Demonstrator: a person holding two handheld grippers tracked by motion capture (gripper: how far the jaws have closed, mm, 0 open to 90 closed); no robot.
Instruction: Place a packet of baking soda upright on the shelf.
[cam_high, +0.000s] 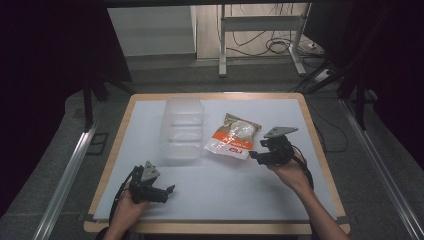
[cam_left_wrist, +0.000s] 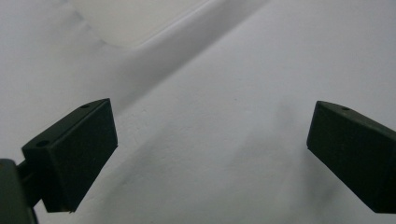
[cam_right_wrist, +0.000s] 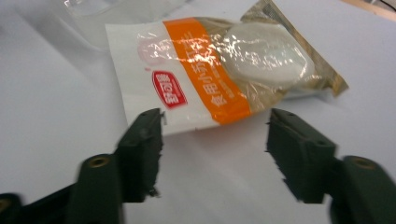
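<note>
Resting at the near left, the left gripper (cam_high: 170, 189) has its jaws spread wide with nothing between them; the clear tub (cam_high: 182, 129) lies ahead, well apart. Just beyond the right gripper (cam_right_wrist: 215, 140) lies the packet (cam_right_wrist: 219, 70), flat on the table (cam_high: 220, 195), its long axis running slantwise across the jaw line. Those jaws stand half released, the left tip at the packet's near edge, nothing clamped. Judged nearer: the right hand (cam_high: 292, 172).
</note>
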